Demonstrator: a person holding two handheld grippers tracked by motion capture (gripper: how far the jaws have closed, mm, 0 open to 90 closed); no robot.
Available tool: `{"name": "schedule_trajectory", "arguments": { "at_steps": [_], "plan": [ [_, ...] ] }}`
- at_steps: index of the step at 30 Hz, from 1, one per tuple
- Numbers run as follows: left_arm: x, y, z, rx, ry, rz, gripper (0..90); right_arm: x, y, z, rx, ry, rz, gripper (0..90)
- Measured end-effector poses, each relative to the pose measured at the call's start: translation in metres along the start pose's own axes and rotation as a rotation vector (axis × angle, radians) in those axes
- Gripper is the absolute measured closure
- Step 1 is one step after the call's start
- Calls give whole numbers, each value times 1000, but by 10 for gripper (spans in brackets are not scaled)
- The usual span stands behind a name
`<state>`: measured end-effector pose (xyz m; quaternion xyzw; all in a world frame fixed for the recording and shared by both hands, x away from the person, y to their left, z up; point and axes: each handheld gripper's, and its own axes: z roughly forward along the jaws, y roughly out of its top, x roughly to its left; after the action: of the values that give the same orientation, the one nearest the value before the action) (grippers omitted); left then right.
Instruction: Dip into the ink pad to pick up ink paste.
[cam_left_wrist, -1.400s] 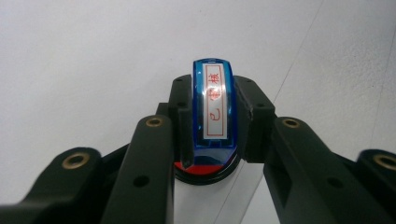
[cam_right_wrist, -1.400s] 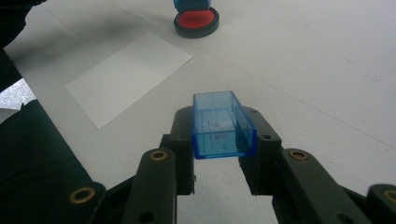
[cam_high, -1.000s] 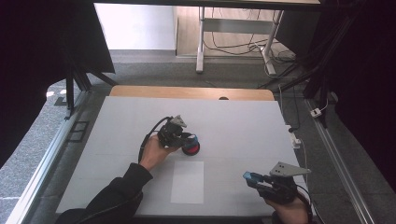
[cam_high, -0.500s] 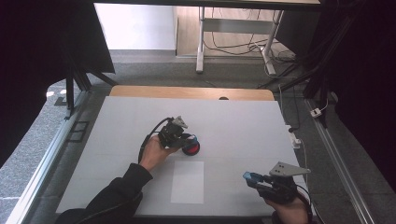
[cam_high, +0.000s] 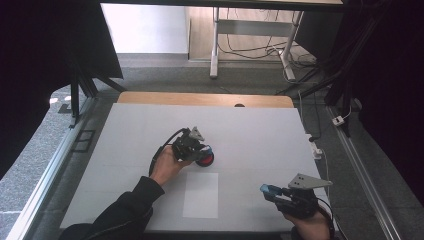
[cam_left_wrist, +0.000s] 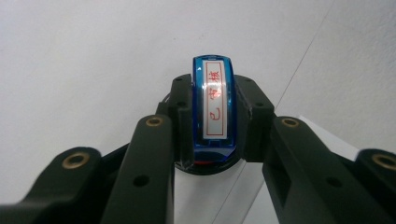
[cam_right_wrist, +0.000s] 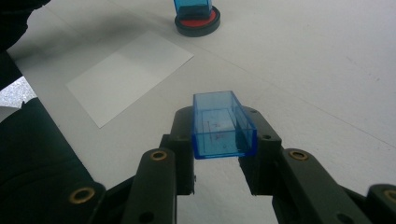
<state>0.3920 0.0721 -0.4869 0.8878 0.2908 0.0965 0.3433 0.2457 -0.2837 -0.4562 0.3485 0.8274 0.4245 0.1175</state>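
My left gripper (cam_high: 196, 148) is shut on a blue stamp (cam_left_wrist: 213, 109) with a white label of red characters. The stamp stands upright on a round red ink pad (cam_high: 205, 159) in a black case, near the middle of the white table (cam_high: 260, 135). In the left gripper view the ink pad (cam_left_wrist: 205, 166) peeks out under the stamp. My right gripper (cam_high: 270, 191) hovers at the table's near right, shut on a clear blue cap (cam_right_wrist: 223, 126) with its open end facing forward. A white sheet of paper (cam_high: 201, 195) lies flat between the two hands.
A wooden strip (cam_high: 200, 98) runs along the table's far edge. Metal rails (cam_high: 47, 175) flank the table on both sides. A dark sleeve (cam_high: 120, 212) reaches in from the near left. In the right gripper view the paper (cam_right_wrist: 130, 74) lies ahead to the left.
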Motion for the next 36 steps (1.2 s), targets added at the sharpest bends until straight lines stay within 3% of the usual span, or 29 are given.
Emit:
{"name": "schedule_trajectory", "arguments": {
  "at_steps": [5, 8, 17, 22, 27, 36],
  "plan": [
    [11, -4, 0, -19, -56, -72, 713, 0, 0, 0, 1, 0, 2, 690],
    [14, -5, 0, -23, -69, -92, 714, 0, 0, 0, 3, 0, 4, 690],
    [4, -2, 0, -14, -21, -45, 714, 0, 0, 0, 9, -6, -2, 691],
    [-6, -1, 1, -4, 35, 5, 713, 0, 0, 0, 10, -6, -4, 690],
    [-12, 0, 1, 4, 65, 33, 713, 1, 0, 0, 11, -7, -4, 690],
    [1, -5, 1, -30, 1, -42, 712, 0, 0, 0, 10, -1, -1, 690]
  ]
}}
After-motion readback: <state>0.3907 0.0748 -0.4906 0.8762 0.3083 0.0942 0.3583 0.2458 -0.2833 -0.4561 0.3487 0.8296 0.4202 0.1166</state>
